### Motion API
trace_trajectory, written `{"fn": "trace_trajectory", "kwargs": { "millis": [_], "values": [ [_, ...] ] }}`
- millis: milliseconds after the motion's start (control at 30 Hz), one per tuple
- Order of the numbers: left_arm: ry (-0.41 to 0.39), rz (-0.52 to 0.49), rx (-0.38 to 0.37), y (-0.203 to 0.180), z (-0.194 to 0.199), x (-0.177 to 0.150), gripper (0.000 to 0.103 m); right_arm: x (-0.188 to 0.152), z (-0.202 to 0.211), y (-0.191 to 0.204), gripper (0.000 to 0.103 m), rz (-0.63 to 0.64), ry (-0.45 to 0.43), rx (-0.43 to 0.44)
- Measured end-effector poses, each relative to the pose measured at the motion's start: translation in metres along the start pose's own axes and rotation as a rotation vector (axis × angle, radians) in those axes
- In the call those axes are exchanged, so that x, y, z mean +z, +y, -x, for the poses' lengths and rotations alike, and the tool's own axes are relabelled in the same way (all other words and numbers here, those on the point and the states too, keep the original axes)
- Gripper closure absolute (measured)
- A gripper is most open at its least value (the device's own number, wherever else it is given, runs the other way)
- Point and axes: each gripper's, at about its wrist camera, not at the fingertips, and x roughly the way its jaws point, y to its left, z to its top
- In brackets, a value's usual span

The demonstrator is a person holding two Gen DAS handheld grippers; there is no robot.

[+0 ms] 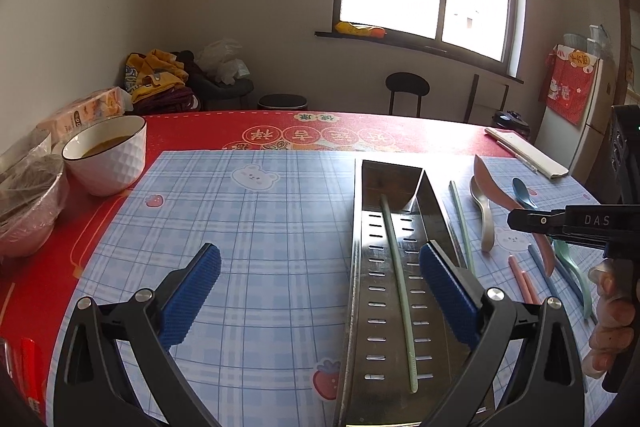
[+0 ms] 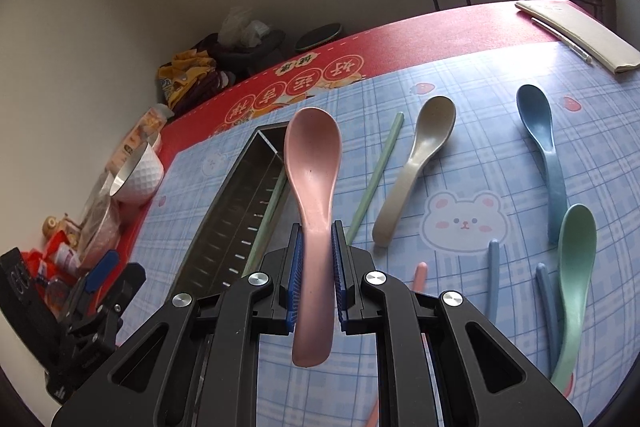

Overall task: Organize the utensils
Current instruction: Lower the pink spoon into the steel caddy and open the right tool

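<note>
My right gripper (image 2: 316, 251) is shut on the handle of a pink spoon (image 2: 312, 163), held above the mat just right of the steel utensil holder (image 2: 224, 211). The pink spoon also shows in the left wrist view (image 1: 496, 187). The holder (image 1: 372, 267) lies on its side with a green chopstick (image 1: 400, 291) inside. My left gripper (image 1: 320, 291) is open over the mat, its right finger (image 1: 448, 291) over the holder. On the mat lie a beige spoon (image 2: 416, 163), a blue spoon (image 2: 544, 147), a green spoon (image 2: 572, 283), a green chopstick (image 2: 376, 175), and blue and pink chopsticks.
A white bowl (image 1: 108, 155) with liquid, wrapped bowls (image 1: 28, 195) and a tissue pack (image 1: 84, 111) stand at the table's left. A folded cloth with a pen (image 2: 580, 35) lies at the far right. Stools stand beyond the table.
</note>
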Motion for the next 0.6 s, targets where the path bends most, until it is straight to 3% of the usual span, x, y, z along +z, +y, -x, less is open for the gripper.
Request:
{"fn": "trace_trajectory", "kwargs": {
  "millis": [333,600],
  "values": [
    [0.000,0.053,0.052,0.016,-0.004,0.002,0.006,0.035,-0.044,0.052,0.089,0.004,0.139,-0.071],
    [-0.001,0.107,0.063,0.029,-0.003,0.004,0.006,0.034,-0.081,0.073,0.089,-0.008,0.210,-0.133]
  ]
}}
